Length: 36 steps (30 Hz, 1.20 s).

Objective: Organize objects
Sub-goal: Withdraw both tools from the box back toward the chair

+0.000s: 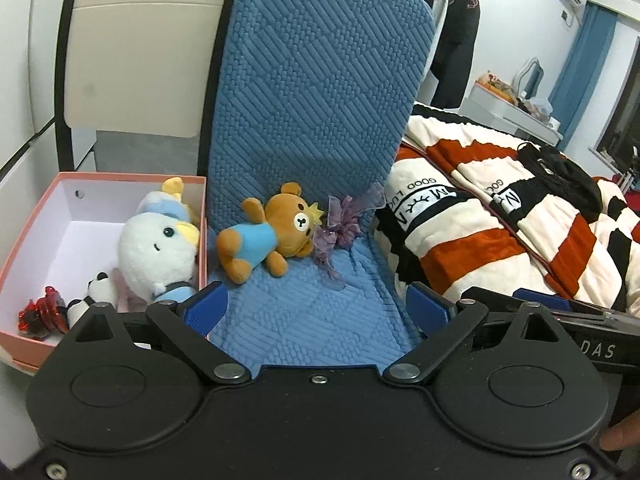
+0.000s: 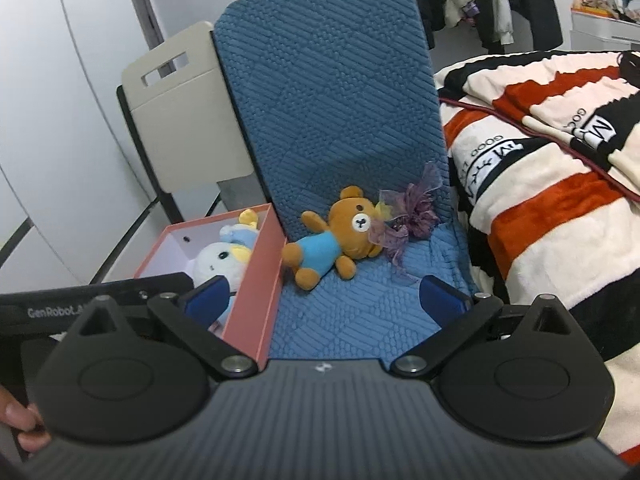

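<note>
A brown teddy bear in a blue shirt [image 1: 267, 233] lies on the blue quilted chair seat [image 1: 304, 320], with a purple ribbon bow [image 1: 344, 224] beside its head. A pink box [image 1: 48, 208] to the left holds a white plush [image 1: 160, 248], a small panda [image 1: 94, 292] and a red item [image 1: 40, 314]. My left gripper [image 1: 316, 306] is open and empty, short of the bear. In the right wrist view the bear [image 2: 336, 236], the bow [image 2: 408, 216] and the box [image 2: 256, 280] show; my right gripper [image 2: 324, 298] is open and empty.
A bed with a striped red, cream and black blanket [image 1: 500, 216] lies right of the chair. A beige chair back [image 1: 136, 64] stands behind the box. Clothes [image 1: 452, 20] hang at the back. The right gripper's body shows at the left view's right edge [image 1: 580, 320].
</note>
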Available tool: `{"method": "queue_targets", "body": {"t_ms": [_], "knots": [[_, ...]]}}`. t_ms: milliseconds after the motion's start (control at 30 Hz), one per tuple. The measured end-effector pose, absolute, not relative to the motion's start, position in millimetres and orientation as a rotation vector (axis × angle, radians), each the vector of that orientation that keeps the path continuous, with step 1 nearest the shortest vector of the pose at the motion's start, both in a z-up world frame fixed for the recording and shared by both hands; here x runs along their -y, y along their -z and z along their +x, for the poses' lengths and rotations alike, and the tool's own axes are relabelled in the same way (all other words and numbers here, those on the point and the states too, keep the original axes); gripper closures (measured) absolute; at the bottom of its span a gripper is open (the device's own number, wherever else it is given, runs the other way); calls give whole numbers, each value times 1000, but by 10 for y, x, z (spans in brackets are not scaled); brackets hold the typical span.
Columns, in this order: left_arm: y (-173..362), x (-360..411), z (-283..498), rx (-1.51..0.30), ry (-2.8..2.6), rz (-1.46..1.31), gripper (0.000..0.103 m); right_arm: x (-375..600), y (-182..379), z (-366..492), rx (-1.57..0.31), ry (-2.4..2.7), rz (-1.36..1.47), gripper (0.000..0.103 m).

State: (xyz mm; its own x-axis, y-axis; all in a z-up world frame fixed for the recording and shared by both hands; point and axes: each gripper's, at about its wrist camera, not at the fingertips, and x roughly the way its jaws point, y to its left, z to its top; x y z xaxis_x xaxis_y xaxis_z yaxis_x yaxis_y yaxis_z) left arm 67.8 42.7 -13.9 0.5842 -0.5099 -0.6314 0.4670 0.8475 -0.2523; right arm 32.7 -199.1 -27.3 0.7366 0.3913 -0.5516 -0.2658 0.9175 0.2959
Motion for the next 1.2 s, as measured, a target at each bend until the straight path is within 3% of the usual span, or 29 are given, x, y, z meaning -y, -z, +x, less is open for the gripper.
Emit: {"method": "queue_targets", "body": {"t_ms": [1200], "knots": [[1312, 525, 1679, -731, 571, 41, 5, 2438, 1378, 916, -562, -220, 253, 1]]}}
